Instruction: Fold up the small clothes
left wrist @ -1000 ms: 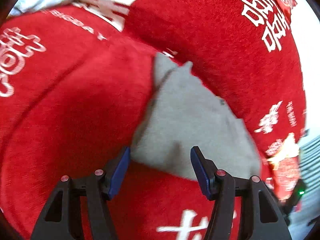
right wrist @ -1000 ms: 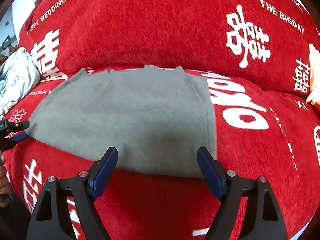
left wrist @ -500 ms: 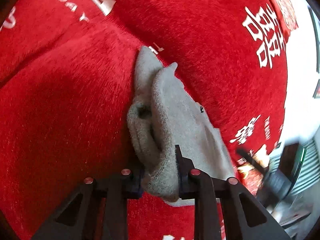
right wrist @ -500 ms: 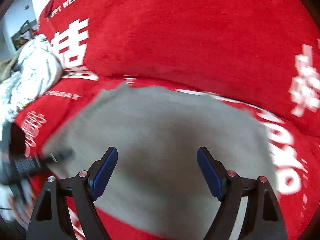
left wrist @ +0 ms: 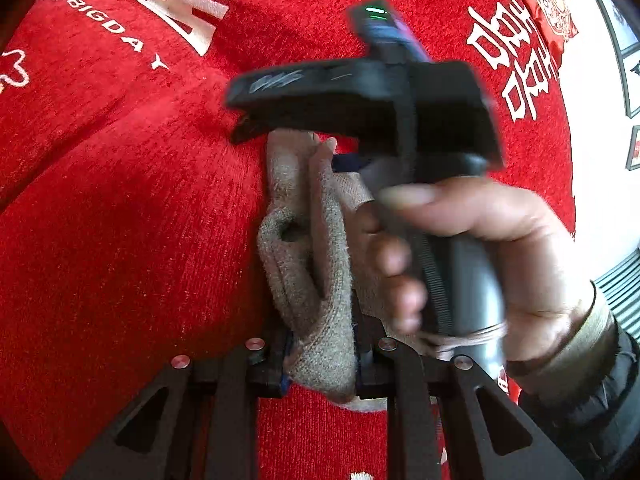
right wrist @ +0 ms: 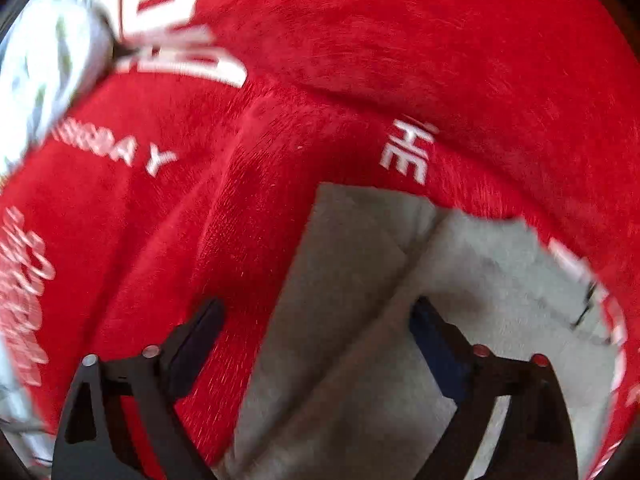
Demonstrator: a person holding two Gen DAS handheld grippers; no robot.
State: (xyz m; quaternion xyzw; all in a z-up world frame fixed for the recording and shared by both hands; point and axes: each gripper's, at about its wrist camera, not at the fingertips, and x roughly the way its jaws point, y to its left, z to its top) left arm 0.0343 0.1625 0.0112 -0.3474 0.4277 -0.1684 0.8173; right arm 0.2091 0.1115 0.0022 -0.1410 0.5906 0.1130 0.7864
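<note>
One grey garment [left wrist: 320,280] is lying on my red printed cover [left wrist: 120,220], its bunched edge sitting clamped in my left hand-held gripper [left wrist: 320,360]. My right hand-held gripper [right wrist: 316,344] is opening wide above the garment's flat corner, pinching nothing.

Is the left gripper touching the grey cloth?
Touching. The left wrist view shows the left gripper with both jaws pinched on a bunched fold of the grey cloth, no gap either side.
</note>
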